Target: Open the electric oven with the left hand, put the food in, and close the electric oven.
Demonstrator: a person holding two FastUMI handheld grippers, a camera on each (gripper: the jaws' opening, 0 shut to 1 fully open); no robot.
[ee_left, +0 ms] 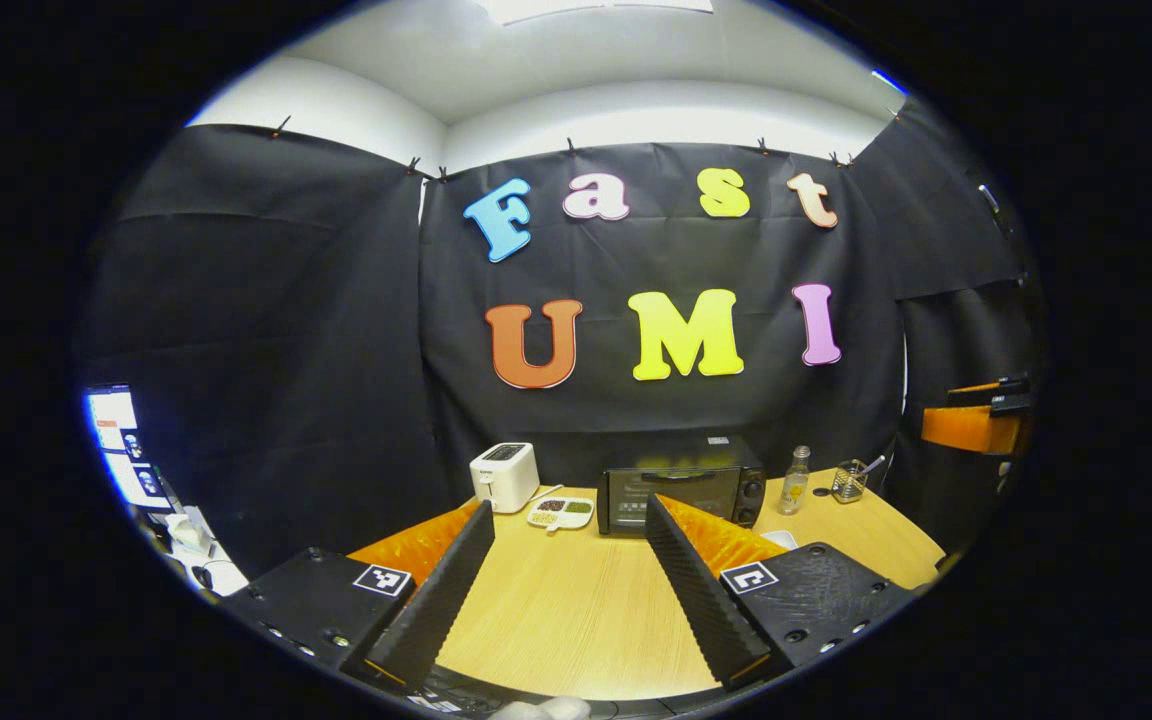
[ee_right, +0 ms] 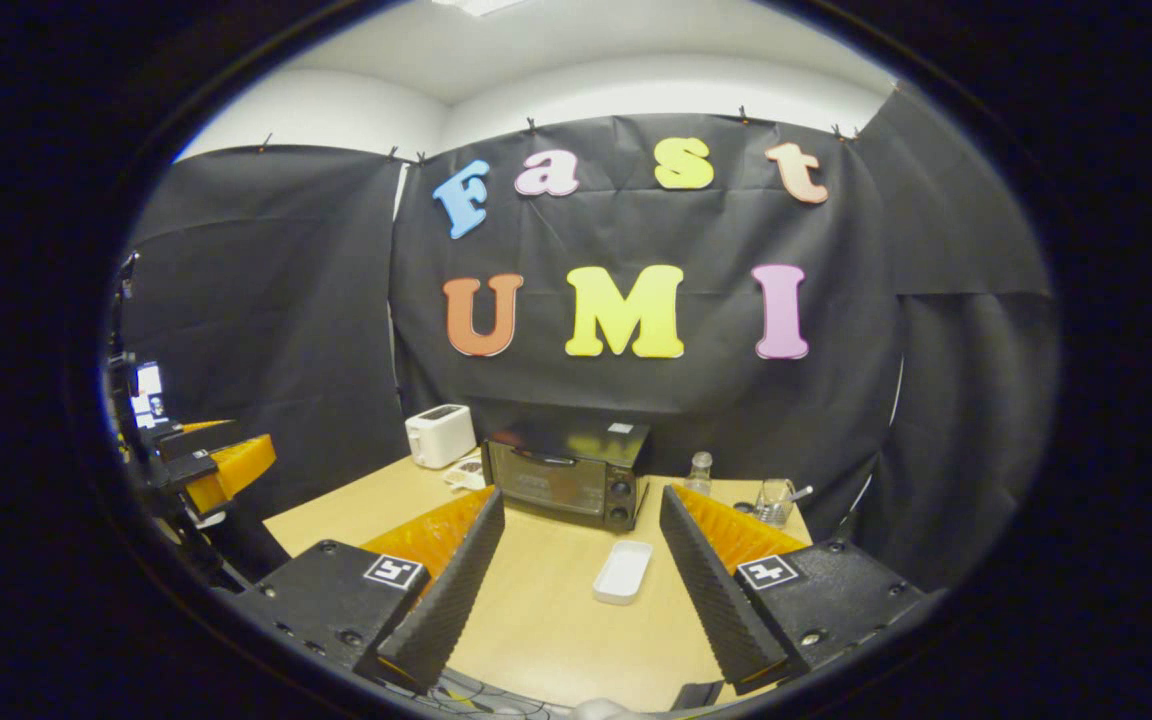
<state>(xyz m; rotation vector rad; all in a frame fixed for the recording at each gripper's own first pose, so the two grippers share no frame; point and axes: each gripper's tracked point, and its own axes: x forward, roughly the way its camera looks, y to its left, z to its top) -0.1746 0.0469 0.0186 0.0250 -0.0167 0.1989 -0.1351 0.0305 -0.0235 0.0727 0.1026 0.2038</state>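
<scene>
I am holding both claws above the near edge of the wooden tabletop (ee_left: 576,610), and both are standing spread with nothing between their fingers. In the left gripper view, my left claw (ee_left: 568,560) is pointing toward the electric oven (ee_left: 681,487), which is sitting at the far side of the tabletop against the black cloth wall, its door shut and its handle running across the top of the glass. A white toaster (ee_left: 504,476) is standing to the left of the oven, and a small divided dish (ee_left: 561,513) of dark and green bits is lying between them, just beside the oven's left edge. To the oven's right a clear bottle (ee_left: 794,481) is standing upright, and further right a glass (ee_left: 847,482) is holding a spoon.

In the right gripper view, my right claw (ee_right: 581,555) is framing a white rectangular tray (ee_right: 623,572) that is lying on the tabletop in front of the oven, near it but apart. The other claw's body is showing at the left edge of that view.
</scene>
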